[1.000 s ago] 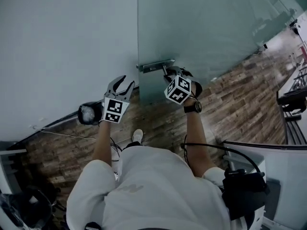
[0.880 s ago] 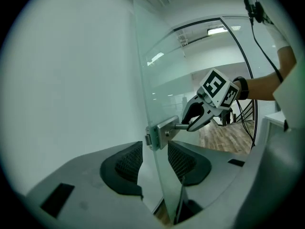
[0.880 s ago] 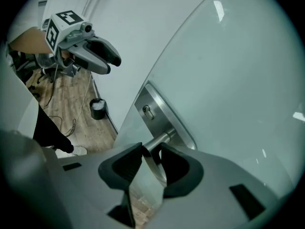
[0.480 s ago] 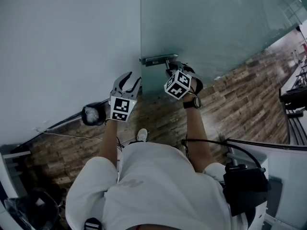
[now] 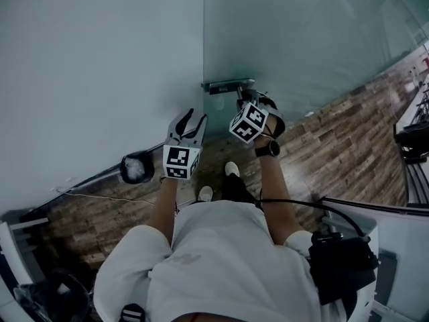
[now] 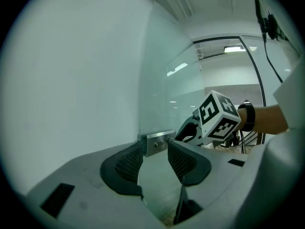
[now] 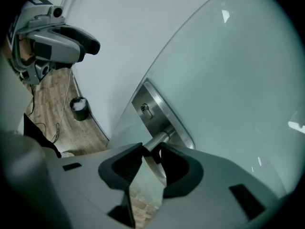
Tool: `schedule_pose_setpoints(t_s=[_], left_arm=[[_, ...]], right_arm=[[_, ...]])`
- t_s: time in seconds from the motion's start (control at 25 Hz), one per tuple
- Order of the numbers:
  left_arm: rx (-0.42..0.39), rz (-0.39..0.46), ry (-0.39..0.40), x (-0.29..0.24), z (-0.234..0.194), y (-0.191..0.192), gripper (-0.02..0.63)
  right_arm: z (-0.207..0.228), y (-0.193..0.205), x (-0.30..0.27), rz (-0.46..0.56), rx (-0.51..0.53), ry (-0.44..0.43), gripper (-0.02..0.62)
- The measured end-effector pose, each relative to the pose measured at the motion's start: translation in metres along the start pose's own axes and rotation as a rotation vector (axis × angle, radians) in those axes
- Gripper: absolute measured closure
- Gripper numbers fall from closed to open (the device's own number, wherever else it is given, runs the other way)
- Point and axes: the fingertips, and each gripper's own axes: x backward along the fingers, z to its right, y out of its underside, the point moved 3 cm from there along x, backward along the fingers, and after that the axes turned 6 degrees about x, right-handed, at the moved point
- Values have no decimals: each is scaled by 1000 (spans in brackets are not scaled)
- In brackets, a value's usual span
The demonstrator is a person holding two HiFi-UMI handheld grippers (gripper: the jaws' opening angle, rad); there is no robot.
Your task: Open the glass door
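Observation:
The glass door point(image 5: 301, 39) stands ahead, its left edge against a white wall point(image 5: 100, 59). A steel lock plate point(image 5: 226, 85) with a lever handle point(image 7: 157, 140) sits at that edge. My right gripper point(image 5: 245, 100) points down at the handle. In the right gripper view, my right gripper point(image 7: 151, 151) has its pads closed on the lever's stem. My left gripper point(image 5: 193, 121) hangs in the air left of the handle, jaws apart and empty. In the left gripper view, my left gripper point(image 6: 155, 149) faces the plate point(image 6: 159, 141) and the door edge.
A black bin point(image 5: 136, 168) with something white inside stands at the wall's foot, with a thin cable point(image 5: 94, 193) beside it. The person's shoes point(image 5: 231, 170) are on the wooden floor point(image 5: 335, 139). A black device point(image 5: 338, 260) and white furniture lie at the lower right.
Both grippers and the handle have shifted right in the head view. The left gripper rose a little and rolled. The right gripper stayed on the lever. A second shoe came into view.

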Motion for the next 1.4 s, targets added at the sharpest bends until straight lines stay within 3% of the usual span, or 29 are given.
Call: schedule_pose_setpoints(t_s=[0.4,0.72,0.88,1.08,1.2,1.4], left_arm=[[63,9,-83,-18,-17,5,439],[82,34,-128,-16,-31,1,439],[74,26,-124,-8,-30,1,460],[69,39,-89,5,-24,-4,508],[83,49,-61,14,-25,-6,571],[93,65,45,25,-12,-13,601]], right_arm=[[20,-18,-20,69,7,27,471],[18,-16,-16,26,18,10,469],[20,-19,-17,58,-14,40,469],[18,-14,-14,139,-66,18,468],[17,-16,1,198,-150,70,469],[12,-14,76,361,-416,170,480]])
